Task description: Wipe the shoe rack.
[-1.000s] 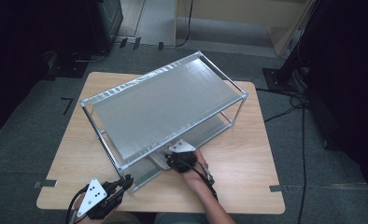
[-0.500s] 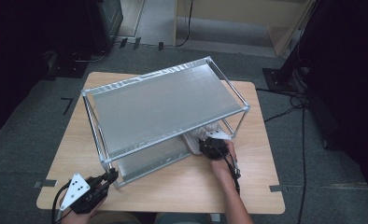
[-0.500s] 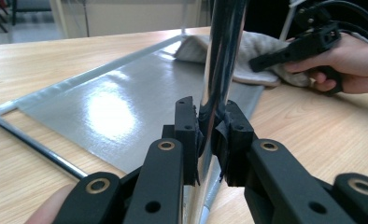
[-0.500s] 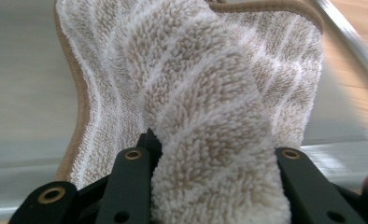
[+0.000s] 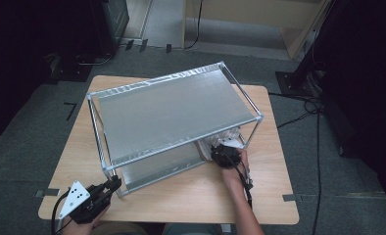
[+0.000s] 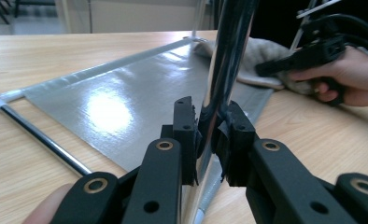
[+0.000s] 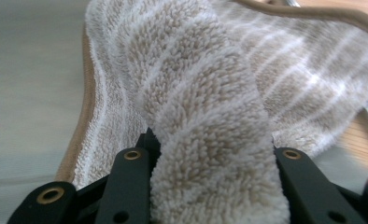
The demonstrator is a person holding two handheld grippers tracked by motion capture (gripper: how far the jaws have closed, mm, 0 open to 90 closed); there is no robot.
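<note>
Two claws gripping — left claw glossy chrome rack post, right claw fluffy striped towel.

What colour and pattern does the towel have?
The towel is beige with white stripes and a brown edge; the right gripper view shows it best.

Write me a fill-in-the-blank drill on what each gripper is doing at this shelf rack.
1. The left gripper is clamped on the rack's chrome ____.
2. The right gripper holds a striped ____.
3. That cloth lies on the rack's ____ shelf.
4. The rack stands on a ____ table.

Missing words: post; towel; lower; wooden
</note>
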